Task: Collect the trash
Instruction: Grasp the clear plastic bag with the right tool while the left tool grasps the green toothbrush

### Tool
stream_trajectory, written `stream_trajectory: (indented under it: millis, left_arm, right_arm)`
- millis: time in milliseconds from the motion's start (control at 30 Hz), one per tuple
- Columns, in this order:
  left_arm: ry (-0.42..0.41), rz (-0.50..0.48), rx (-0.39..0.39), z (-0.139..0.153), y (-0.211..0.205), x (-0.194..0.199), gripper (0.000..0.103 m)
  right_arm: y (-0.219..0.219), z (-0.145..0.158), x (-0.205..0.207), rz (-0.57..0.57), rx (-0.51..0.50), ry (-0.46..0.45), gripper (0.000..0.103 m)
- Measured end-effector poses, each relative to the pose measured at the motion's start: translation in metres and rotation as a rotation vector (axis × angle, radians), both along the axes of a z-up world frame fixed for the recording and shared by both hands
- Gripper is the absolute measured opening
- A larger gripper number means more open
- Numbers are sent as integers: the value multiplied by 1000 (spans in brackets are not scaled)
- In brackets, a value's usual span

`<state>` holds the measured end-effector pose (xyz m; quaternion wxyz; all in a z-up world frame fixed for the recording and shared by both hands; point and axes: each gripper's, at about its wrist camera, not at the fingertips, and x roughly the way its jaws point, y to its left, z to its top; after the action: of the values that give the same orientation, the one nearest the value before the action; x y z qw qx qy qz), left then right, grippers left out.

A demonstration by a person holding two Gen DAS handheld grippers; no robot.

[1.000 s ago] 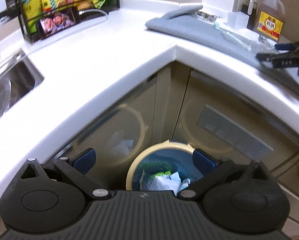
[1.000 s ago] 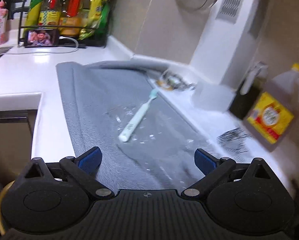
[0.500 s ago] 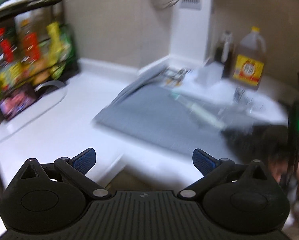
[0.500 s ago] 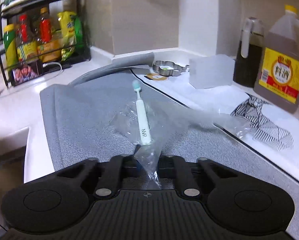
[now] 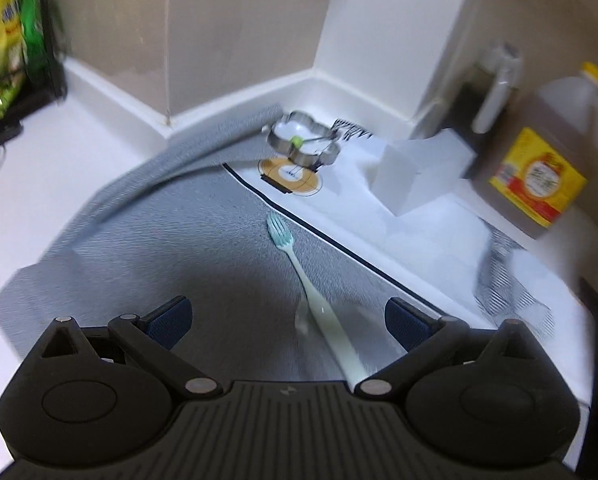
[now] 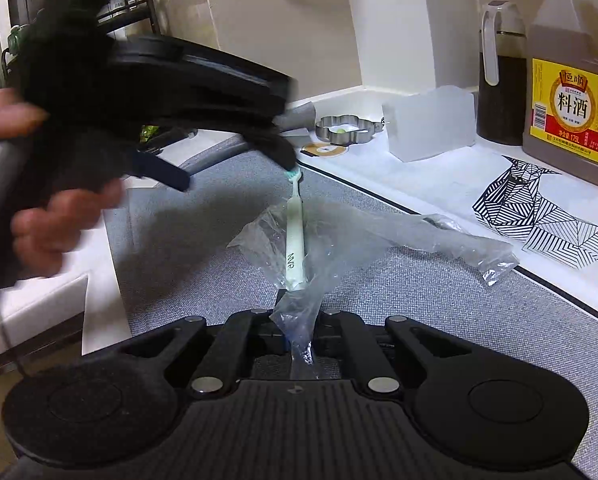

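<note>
A mint-green toothbrush (image 6: 294, 240) lies on the grey mat (image 6: 419, 292), its handle inside a crumpled clear plastic wrapper (image 6: 339, 236). My right gripper (image 6: 297, 320) is shut on the near end of that wrapper, low over the mat. In the left wrist view the toothbrush (image 5: 299, 268) runs from the middle of the mat (image 5: 179, 248) down between my fingers, and the wrapper (image 5: 304, 320) shows faintly around its handle. My left gripper (image 5: 287, 322) is open above the brush and holds nothing. The right wrist view shows the left gripper (image 6: 225, 160) in a person's hand, over the brush head.
At the back right stand a cooking wine jug (image 6: 571, 92), a dark bottle (image 6: 501, 80) and a translucent box (image 6: 431, 124). A metal flower-shaped ring (image 6: 345, 130) sits near the wall. A rack of packets (image 5: 7, 40) is at the far left. The counter edge (image 6: 43, 304) drops off at left.
My right gripper has closed on the wrapper's end. My left gripper has swung from above the bin under the counter to over the mat and toothbrush, still open.
</note>
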<state>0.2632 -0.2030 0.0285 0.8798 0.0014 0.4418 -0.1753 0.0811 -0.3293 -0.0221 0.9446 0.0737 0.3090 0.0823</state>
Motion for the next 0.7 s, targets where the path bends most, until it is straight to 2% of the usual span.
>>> stream_trajectory:
  millis: [167, 233, 267, 300, 333, 367, 400, 433, 567, 700]
  left_arm:
    - [26, 25, 39, -18, -18, 24, 102]
    - [44, 15, 45, -25, -23, 31, 98]
    - [25, 15, 68, -26, -27, 32, 95]
    - [-3, 6, 105, -26, -31, 31, 83]
    - [-38, -11, 151, -27, -36, 29, 77]
    - [-63, -37, 156, -25, -37, 27, 56]
    - [-62, -63, 134, -24, -35, 26, 19]
    - [-57, -74, 125, -22, -34, 25, 14]
    - [-68, -57, 112, -15, -17, 19, 15]
    - [-151, -46, 115, 3, 11, 1, 15]
  right_arm:
    - [-1, 0, 1, 0, -1, 0, 6]
    - [-2, 0, 2, -2, 3, 0, 6]
    - [-2, 0, 2, -6, 3, 0, 6]
    - [-2, 0, 2, -10, 3, 0, 6]
    - [-2, 0, 1, -12, 5, 0, 6]
    - [-2, 0, 1, -16, 7, 0, 6]
    - [-2, 0, 0, -18, 9, 0, 6]
    - [-3, 0, 0, -21, 11, 0, 6]
    - [-2, 0, -1, -24, 12, 0, 6]
    - [-3, 2, -2, -56, -4, -3, 5]
